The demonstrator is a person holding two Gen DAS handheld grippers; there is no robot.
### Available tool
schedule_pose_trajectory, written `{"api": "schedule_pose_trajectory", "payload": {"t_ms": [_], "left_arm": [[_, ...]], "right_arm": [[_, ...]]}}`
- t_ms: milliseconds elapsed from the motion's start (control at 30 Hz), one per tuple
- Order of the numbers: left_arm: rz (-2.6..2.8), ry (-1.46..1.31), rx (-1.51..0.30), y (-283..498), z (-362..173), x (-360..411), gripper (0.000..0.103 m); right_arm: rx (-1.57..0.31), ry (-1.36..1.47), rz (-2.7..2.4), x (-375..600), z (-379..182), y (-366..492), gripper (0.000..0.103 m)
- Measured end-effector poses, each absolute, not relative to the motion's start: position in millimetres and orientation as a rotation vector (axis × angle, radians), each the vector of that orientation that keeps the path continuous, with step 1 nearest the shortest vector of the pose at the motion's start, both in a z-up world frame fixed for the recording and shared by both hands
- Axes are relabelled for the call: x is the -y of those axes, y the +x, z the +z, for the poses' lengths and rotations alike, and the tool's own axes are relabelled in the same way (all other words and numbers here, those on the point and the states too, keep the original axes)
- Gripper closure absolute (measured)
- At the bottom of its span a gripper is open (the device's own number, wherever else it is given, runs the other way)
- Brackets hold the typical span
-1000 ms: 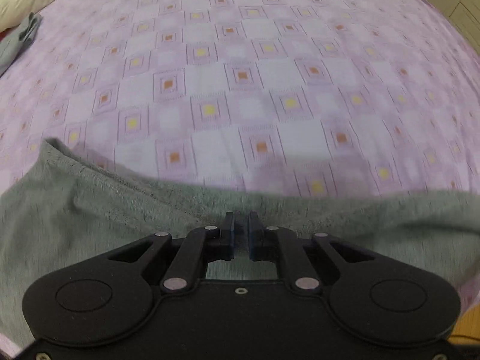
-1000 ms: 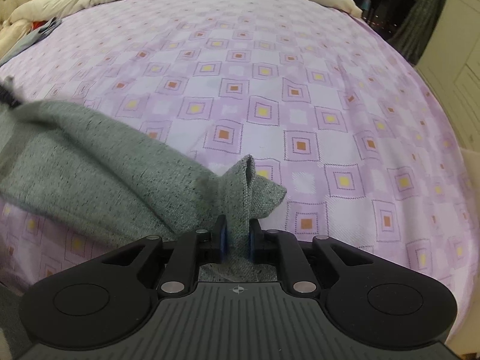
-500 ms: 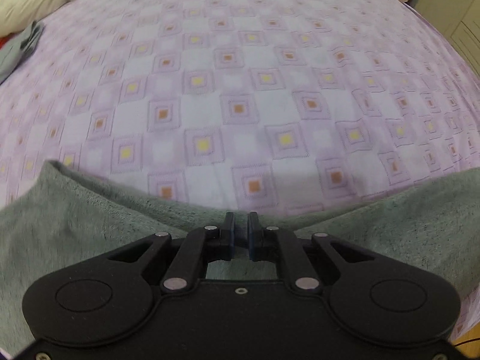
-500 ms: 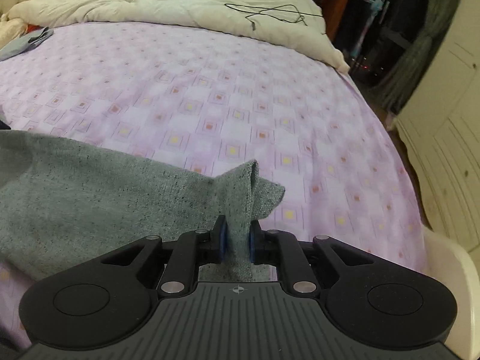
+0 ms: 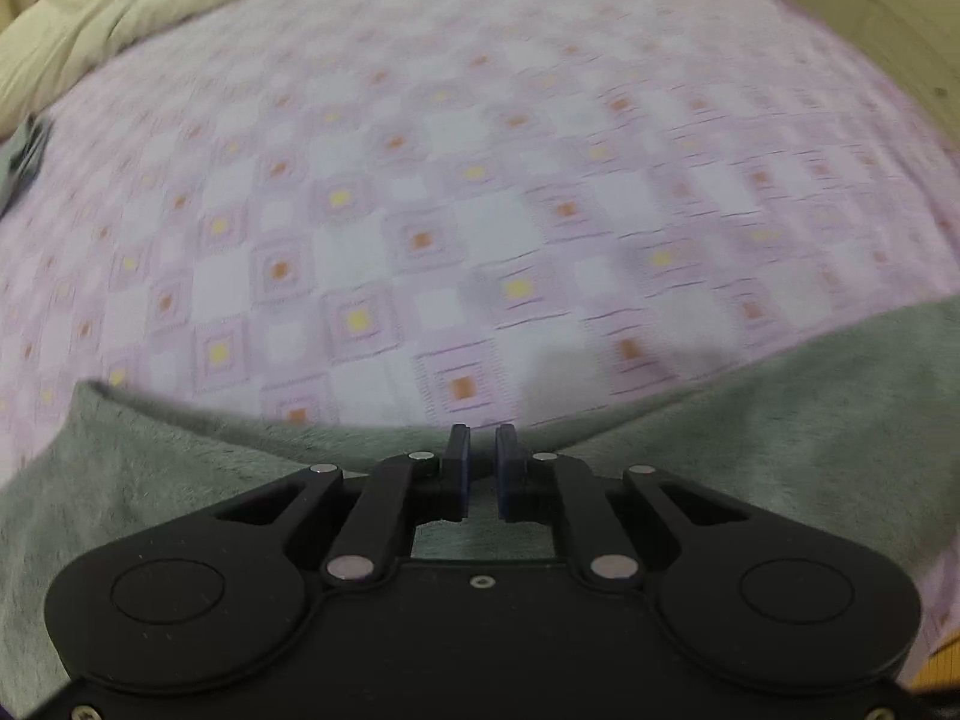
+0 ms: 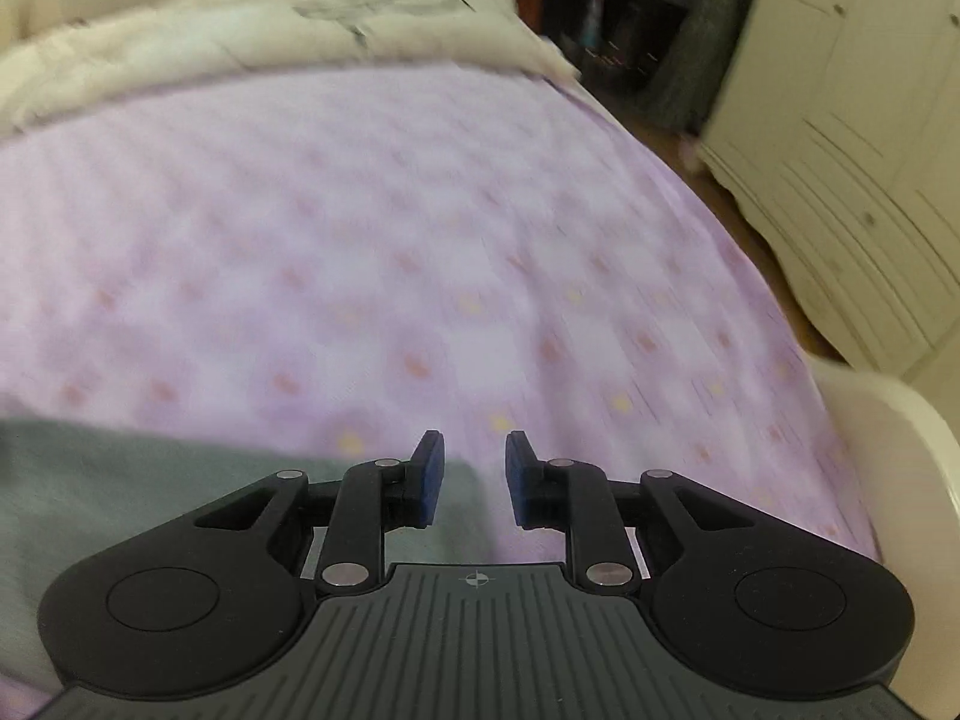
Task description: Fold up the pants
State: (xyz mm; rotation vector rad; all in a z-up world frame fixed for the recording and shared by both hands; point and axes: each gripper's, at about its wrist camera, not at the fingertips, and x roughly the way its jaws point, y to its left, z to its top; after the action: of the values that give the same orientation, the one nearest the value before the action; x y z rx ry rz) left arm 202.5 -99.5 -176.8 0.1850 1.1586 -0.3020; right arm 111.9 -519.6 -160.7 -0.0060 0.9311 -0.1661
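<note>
The grey-green fleece pants [image 5: 810, 438] lie across the near part of the bed in the left wrist view. My left gripper [image 5: 482, 450] has its jaws nearly closed at the pants' far edge, with cloth between the pads. In the right wrist view the pants [image 6: 120, 480] lie at the lower left. My right gripper [image 6: 474, 459] is open and empty above the pants' right end, with nothing between its blue pads. Both views are blurred.
The bed has a purple checked sheet [image 5: 480, 180] with yellow and orange squares. A cream duvet [image 6: 240, 30] is bunched at the far end. A small grey cloth [image 5: 24, 156] lies at the far left. White cabinets [image 6: 870, 150] stand right of the bed.
My right gripper has opened and let go of the pants' end, which has dropped onto the bed. Both cameras have tilted up. My left gripper keeps its hold.
</note>
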Motion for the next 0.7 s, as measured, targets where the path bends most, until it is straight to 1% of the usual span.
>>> {"api": "schedule_pose_trajectory", "payload": {"t_ms": [133, 233, 400, 500, 567, 600, 633, 700], "left_arm": [[-0.343, 0.132, -1.056, 203, -149, 109, 0.089], [-0.316, 0.023, -1.049, 208, -134, 106, 0.089], [-0.251, 0.024, -1.133, 212, -156, 98, 0.089], [-0.190, 0.070, -1.195, 215, -181, 89, 0.089], [-0.144, 0.103, -1.243, 218, -196, 81, 0.089], [-0.134, 0.107, -1.262, 221, -202, 78, 0.086], [-0.140, 0.091, -1.250, 222, -203, 75, 0.086], [-0.141, 0.087, -1.256, 224, -202, 74, 0.086]], "right_arm": [[-0.889, 0.034, -0.005, 488, -150, 121, 0.081], [-0.904, 0.083, 0.183, 446, -156, 131, 0.081], [-0.972, 0.079, 0.425, 375, -178, 153, 0.081], [-1.057, -0.023, 0.401, 355, -201, 164, 0.081], [-1.087, -0.049, 0.305, 368, -214, 168, 0.083], [-1.075, -0.009, 0.271, 383, -215, 167, 0.083], [-1.072, 0.011, 0.230, 394, -215, 165, 0.083], [-1.074, -0.037, 0.129, 413, -210, 158, 0.083]]}}
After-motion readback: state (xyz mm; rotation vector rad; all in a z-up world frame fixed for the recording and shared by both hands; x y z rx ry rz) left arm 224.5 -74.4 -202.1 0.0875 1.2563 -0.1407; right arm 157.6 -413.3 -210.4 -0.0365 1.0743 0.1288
